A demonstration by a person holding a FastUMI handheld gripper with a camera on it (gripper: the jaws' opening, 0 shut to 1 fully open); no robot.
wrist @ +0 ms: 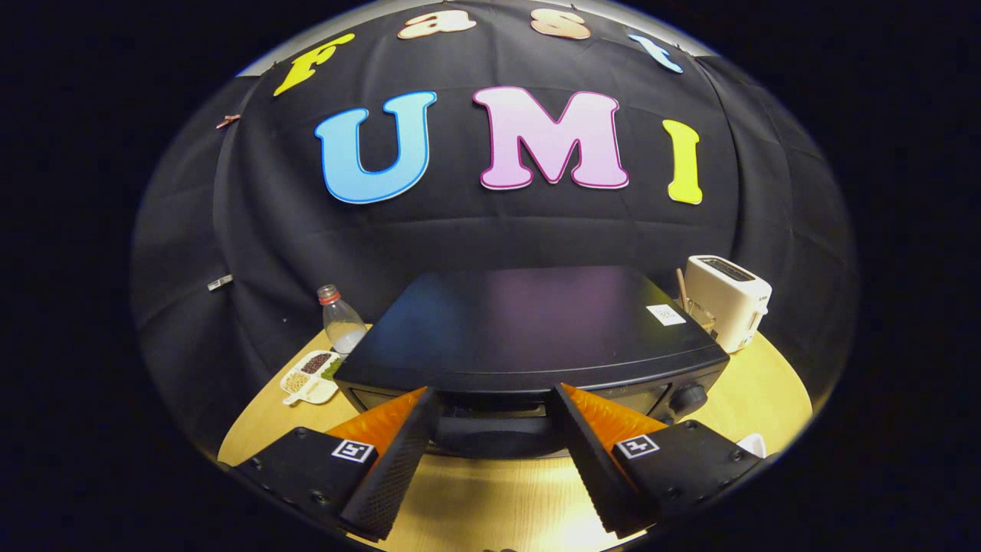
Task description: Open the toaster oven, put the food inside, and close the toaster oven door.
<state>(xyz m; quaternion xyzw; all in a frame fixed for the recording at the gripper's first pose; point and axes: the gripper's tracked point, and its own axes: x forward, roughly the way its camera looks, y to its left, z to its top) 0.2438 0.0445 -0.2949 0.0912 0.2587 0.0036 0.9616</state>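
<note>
My fingers [494, 399] are spread wide with nothing between them but air, their tips close to the front of the black, flat-topped metal toaster oven [529, 330], which stands at the middle of the round, pale wooden worktop [490, 498] just ahead of me. To its left, near the worktop's rim, stand a clear plastic bottle with a red cap [339, 318] and a white divided dish of beans and grains [310, 376]; to its right stands a white slot toaster [728, 300]. Black cloth [230, 253] walls the booth behind.
</note>
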